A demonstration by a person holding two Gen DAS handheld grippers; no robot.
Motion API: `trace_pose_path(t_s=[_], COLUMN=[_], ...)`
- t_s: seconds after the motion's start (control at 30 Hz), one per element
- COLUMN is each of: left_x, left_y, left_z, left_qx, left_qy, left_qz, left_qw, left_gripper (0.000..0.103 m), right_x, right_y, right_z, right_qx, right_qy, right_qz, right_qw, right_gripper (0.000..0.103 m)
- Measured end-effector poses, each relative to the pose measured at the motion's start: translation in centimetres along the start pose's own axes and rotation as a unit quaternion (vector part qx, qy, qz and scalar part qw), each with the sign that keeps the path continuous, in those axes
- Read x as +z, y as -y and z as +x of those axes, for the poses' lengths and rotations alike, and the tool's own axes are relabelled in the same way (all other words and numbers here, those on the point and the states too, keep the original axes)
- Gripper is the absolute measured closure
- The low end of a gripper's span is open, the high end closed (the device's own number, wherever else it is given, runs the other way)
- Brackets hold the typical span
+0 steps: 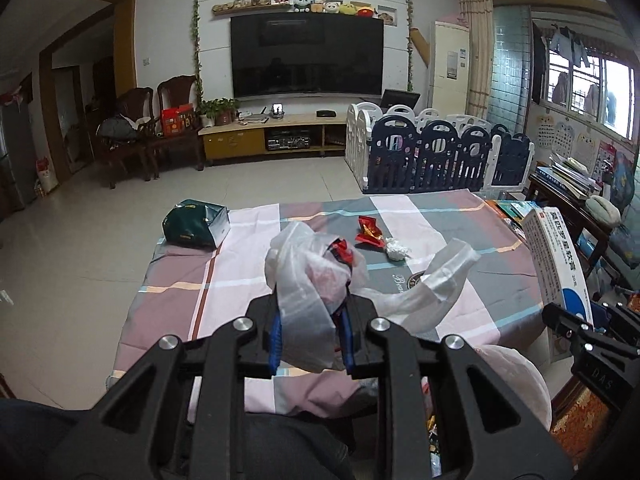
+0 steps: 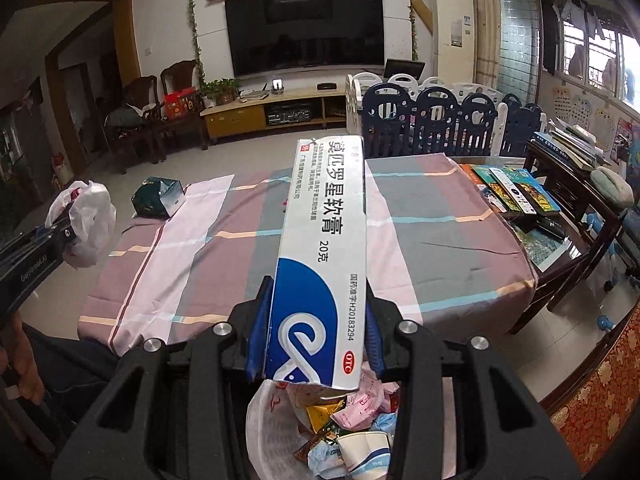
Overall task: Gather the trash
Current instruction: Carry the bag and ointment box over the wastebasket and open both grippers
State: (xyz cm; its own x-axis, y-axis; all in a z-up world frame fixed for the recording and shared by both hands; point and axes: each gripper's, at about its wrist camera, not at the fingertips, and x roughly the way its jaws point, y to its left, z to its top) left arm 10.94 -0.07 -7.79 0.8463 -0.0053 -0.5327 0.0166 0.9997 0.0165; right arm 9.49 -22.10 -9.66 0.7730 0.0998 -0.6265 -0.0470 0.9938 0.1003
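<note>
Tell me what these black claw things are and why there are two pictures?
A person holds a grabbing tool in each hand, and each tool has a camera looking along its fingers. The left camera shows the left hand-held gripper squeezing a white plastic bag. The right camera shows the right hand-held gripper squeezing a long white and blue medicine box above a trash bin full of wrappers. The checked cloth still has a green pouch, a red wrapper and a white paper ball on it.
</note>
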Motion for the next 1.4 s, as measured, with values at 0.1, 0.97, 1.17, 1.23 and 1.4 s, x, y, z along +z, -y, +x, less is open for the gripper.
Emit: trace_pose_path(t_s=[0.1,0.97,1.17,1.23,1.4], left_x=[-0.7,-1.6,-1.9,-2.0,-2.5], left_y=[1.5,2.3,2.9,2.9,3.5], left_z=[-1.1,-2.4,-2.3,-2.1,-1.0], left_qx=[-0.009,-0.022,-0.036,-0.041,-0.057], left_qy=[-0.003,-0.007,-0.014,-0.018,-0.038], left_qz=[0.015,0.003,0.009,0.008,0.008], left_qw=[0.9998,0.9997,0.9992,0.9989,0.9976], left_gripper=[0.080,0.080,0.080,0.080,0.080], right_x=[-0.5,-1.7,-2.4,-3.0,-5.1], right_y=[0.8,0.2,1.0,1.5,3.5], right_z=[-1.4,-1.8,-1.3,-0.9,0.5], right_qx=[0.002,0.012,-0.002,-0.008,-0.017], right_qy=[0.006,-0.015,-0.035,-0.050,-0.092], right_qz=[0.004,0.000,-0.004,-0.003,0.018], right_qw=[1.000,1.000,0.999,0.999,0.995], right_gripper=[0.062,0.062,0.062,0.062,0.062])
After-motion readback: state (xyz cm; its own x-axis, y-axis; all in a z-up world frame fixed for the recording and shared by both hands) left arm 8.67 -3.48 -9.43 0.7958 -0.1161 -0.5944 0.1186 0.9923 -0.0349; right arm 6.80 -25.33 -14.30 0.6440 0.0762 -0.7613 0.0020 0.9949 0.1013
